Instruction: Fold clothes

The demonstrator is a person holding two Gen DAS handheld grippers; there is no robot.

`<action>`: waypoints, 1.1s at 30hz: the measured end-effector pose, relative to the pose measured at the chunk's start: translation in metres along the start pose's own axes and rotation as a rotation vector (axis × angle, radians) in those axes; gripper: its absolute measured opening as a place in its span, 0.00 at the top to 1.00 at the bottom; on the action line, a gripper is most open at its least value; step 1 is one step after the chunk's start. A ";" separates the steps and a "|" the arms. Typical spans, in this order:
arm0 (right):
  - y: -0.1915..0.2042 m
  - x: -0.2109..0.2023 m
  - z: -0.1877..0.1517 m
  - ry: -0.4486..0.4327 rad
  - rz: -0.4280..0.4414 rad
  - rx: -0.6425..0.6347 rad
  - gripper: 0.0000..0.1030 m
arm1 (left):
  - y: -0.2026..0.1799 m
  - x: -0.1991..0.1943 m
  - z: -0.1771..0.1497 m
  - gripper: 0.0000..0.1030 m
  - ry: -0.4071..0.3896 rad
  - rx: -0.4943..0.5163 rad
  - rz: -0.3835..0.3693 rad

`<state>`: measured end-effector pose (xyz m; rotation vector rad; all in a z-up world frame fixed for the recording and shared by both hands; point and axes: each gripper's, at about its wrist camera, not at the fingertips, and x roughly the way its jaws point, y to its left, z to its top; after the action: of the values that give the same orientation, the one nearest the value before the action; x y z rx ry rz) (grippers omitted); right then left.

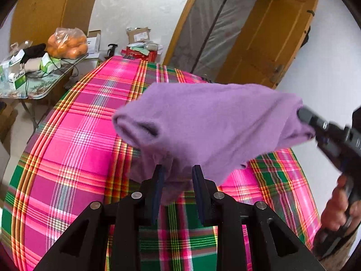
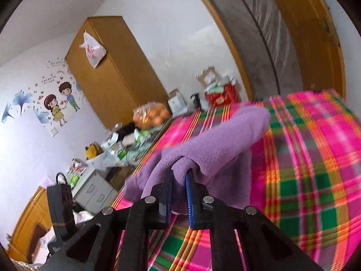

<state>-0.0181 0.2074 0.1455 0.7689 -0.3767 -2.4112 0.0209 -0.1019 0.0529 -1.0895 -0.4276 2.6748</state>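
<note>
**Purple fleece goes up between two tools over the plaid bed**

From the left, a cluttered side bench (image 1: 42, 85) carries small boxes and a clear bag of oranges (image 1: 67, 43), well apart from my work. Nearer the middle, my left tool (image 1: 177, 176) points forward over the pink-and-green plaid bedsheet (image 1: 74, 149). Its jaws stand partly apart, and a fold of the soft purple fleece garment (image 1: 209, 122) hangs between them; I cannot tell whether the pads actually pinch the cloth or merely flank it.

The garment is off the bed, stretched in the air above the sheet, one tube-like end, probably a sleeve or leg, drooping to the left. I judge it is held high so it can hang out straight before any fold is laid.

At the right edge, my right tool (image 1: 303, 115) bites the garment's far corner, a bare hand (image 1: 338, 207) on its grip below. Its own camera shows the jaws (image 2: 179, 180) nearly together with purple cloth bunched between the blue pads (image 2: 189, 194), so that grip looks firm. Both views are blurred with motion.

By my reckoning the fold is barely begun: the cloth needs spreading flat on the sheet first.
</note>
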 end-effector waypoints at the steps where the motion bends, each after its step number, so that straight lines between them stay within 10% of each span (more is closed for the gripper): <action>1: 0.003 -0.002 0.004 -0.007 -0.004 -0.011 0.90 | 0.000 0.000 0.001 0.74 0.001 0.001 -0.002; 22: 0.095 0.148 -0.025 0.405 0.310 -0.136 0.87 | 0.025 0.001 0.008 0.66 -0.017 -0.084 0.022; 33: 0.008 0.079 -0.017 0.280 0.182 -0.044 0.75 | 0.059 0.021 0.024 0.61 -0.009 -0.257 0.043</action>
<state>-0.0572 0.1518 0.1011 0.9918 -0.2677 -2.1008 -0.0166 -0.1547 0.0355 -1.1653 -0.7762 2.7178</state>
